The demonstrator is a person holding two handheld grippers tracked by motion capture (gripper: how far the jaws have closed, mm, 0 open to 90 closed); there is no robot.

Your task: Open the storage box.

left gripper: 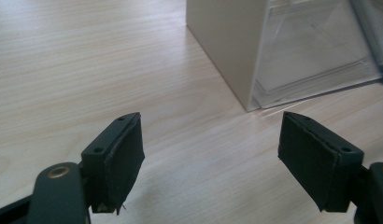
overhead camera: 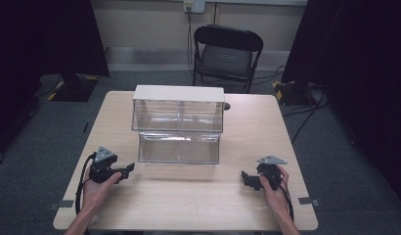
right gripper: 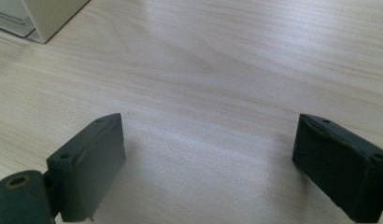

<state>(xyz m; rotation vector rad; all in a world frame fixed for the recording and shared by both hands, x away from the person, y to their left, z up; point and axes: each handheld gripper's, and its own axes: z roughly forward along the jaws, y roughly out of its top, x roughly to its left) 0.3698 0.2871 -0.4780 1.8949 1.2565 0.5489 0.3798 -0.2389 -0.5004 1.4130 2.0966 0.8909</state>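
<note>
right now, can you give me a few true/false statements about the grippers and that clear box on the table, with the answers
1. The left gripper is open and holds nothing. True.
2. The right gripper is shut on the clear two-tier box. False: it is open, apart from the box, with bare table between its jaws.
3. The box stands between the two grippers and farther from the person than both. True.
4. The box's lower drawer is full of objects. False: the compartments look clear and empty.
5. A black folding chair stands beyond the far edge of the table. True.
6. Both grippers rest on top of the box. False: each hand holds its gripper at the table's near side.
</note>
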